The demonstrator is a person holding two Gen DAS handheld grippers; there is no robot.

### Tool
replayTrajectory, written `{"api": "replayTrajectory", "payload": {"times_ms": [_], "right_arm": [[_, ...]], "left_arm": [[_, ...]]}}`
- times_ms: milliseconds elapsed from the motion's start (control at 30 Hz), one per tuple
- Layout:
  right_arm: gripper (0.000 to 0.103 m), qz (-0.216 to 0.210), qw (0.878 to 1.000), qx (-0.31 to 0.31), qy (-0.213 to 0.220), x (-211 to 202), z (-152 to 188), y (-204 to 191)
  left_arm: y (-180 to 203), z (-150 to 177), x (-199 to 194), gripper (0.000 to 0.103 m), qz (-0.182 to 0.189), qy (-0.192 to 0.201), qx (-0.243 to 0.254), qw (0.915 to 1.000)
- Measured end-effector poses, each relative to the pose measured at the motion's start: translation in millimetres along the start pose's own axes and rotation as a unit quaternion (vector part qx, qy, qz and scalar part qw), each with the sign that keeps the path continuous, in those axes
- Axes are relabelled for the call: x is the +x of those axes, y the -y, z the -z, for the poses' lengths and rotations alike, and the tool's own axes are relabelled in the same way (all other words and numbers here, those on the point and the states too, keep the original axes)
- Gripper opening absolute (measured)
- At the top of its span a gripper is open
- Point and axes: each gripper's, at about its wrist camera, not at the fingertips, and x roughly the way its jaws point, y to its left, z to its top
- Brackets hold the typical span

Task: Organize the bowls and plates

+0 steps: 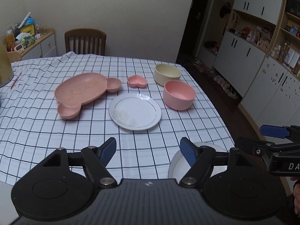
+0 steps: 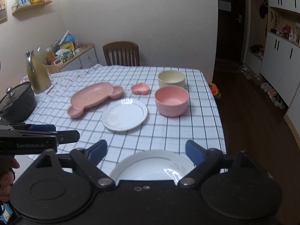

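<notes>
Item: left gripper (image 1: 148, 149). Jaws spread, nothing between them, held above the near part of the table.

Item: right gripper (image 2: 146, 152). Jaws spread wide and empty, hanging over the near white plate (image 2: 152, 166), which lies flat at the table's near edge just below and between the pads, not touched by them as far as I can see.

Item: far white plate (image 1: 135, 112). Flat at mid-table, straight ahead of my left gripper and well apart from it; round, so no long axis to line up on. I judge it the likely next piece, and my left gripper the nearer and squarer to it, the right sitting slightly to its right.

Item: pink bear-shaped tray (image 1: 84, 91). Left of the far white plate, almost touching its rim; long axis runs from near-left to far-right.

Item: pink heart dish (image 1: 137, 81). Beyond the far white plate.

Item: pink bowl (image 1: 179, 95) and cream bowl (image 1: 167, 74). Upright, right of the plate, cream one behind, close together; contact unclear.

Surface: table under a white checked tablecloth (image 1: 46, 131), creased at the far left.

Surroundings: dark lidded pot (image 2: 16, 103) and gold jug (image 2: 37, 75) at the left edge, wooden chair (image 2: 121, 53) at the far side, white cabinets (image 1: 243, 56) along the right wall.
</notes>
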Motion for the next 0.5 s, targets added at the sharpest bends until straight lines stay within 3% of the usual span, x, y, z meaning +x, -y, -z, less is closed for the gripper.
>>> {"api": "replayTrajectory", "payload": {"times_ms": [100,233,500], "right_arm": [[0.102,0.002,1.0,-0.008,0.021,-2,-7,-7],[0.103,0.001,0.999,-0.022,0.039,1,-19,-14],[0.103,-0.009,0.999,-0.043,0.028,44,-41,-17]], "left_arm": [[-9,-7,-4,0.078,0.001,0.01,-0.013,0.9999],[-18,-18,-7,0.081,-0.004,0.029,-0.022,0.9993],[-45,-39,21,0.082,-0.033,0.028,-0.055,0.9975]]}}
